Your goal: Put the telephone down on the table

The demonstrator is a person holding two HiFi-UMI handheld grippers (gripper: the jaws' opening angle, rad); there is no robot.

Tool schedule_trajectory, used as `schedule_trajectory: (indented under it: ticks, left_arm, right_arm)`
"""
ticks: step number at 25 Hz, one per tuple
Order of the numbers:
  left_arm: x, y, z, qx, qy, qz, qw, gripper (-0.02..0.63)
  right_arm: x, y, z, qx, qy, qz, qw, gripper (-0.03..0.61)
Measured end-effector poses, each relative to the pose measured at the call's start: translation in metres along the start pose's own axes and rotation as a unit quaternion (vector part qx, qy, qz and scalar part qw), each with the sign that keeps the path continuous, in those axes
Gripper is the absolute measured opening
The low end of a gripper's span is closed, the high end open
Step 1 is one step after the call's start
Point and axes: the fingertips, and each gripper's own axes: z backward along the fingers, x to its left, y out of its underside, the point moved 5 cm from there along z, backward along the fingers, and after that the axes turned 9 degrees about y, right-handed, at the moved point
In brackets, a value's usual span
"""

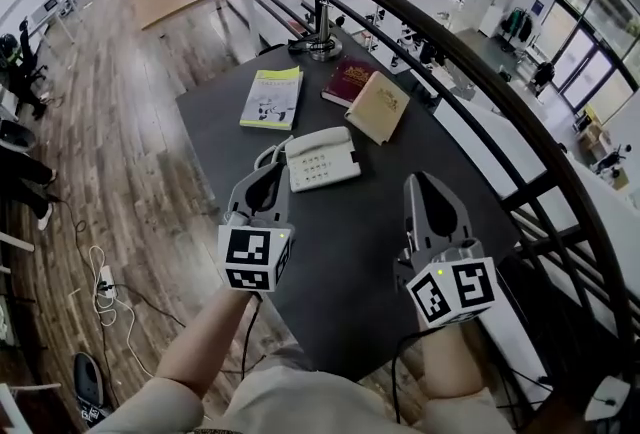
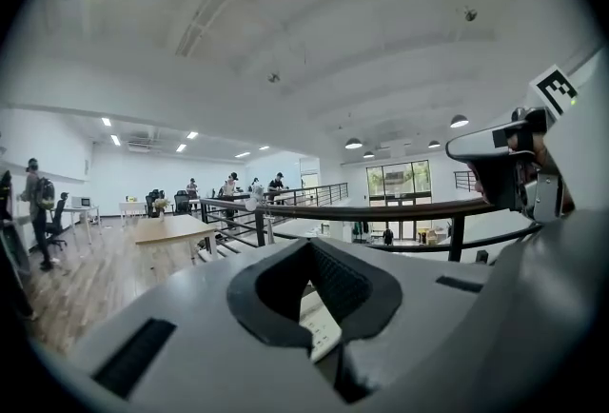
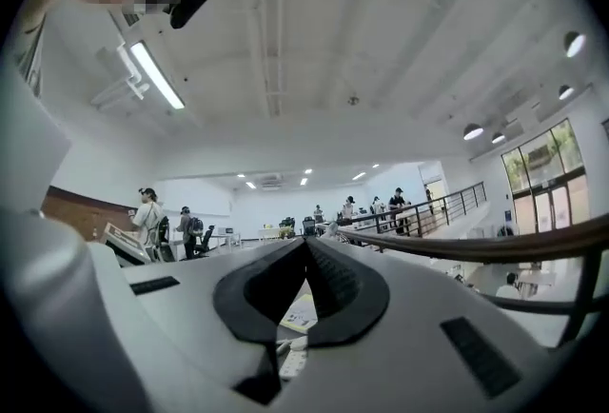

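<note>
While it lies flat and keypad-up on the dark round worktop [image 1: 345, 262], the cream telephone [image 1: 322, 159] is touched by neither pair of tongs. A pale cord [image 1: 268, 156] curls at the telephone's left edge. Just on the near-left side of the telephone, the left tongs [image 1: 268, 168] are pressed together at the tips and pinch nothing; in the left gripper view a slice of the keypad shows through the gap behind the pads. To the near right of the telephone and clearly apart from it, the right tongs [image 1: 419, 180] are likewise pressed together and empty. Both pairs seem to hang above the worktop rather than rest on it, though the steep head view makes that hard to judge. Beyond the telephone to the left lies a yellow-green book [image 1: 272, 98]. Beyond it to the right a tan book [image 1: 377, 106] overlaps a maroon book [image 1: 349, 80]. Farther past the telephone stands a metal stand [image 1: 320, 42], and a dark railing [image 1: 470, 62] curves round the worktop's far side.
</note>
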Motion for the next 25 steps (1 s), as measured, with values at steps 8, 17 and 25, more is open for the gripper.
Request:
schedule_trajectory:
  ticks: [8, 17, 25]
  left_arm:
    - [-0.037, -0.022, 0.076, -0.026, -0.024, -0.011, 0.9993, 0.005]
    - [-0.083, -0.005, 0.133, -0.051, -0.007, 0.011, 0.9986, 0.005]
    - [-0.114, 0.013, 0.164, -0.067, -0.005, 0.002, 0.9977, 0.005]
  right_arm:
    - [0.012, -0.014, 0.067, -0.002, -0.029, 0.061, 0.998, 0.003]
    - [0.017, 0.007, 0.123, 0.026, -0.05, 0.006, 0.998, 0.003]
    - [0.038, 0.03, 0.163, 0.045, -0.072, 0.03, 0.996, 0.003]
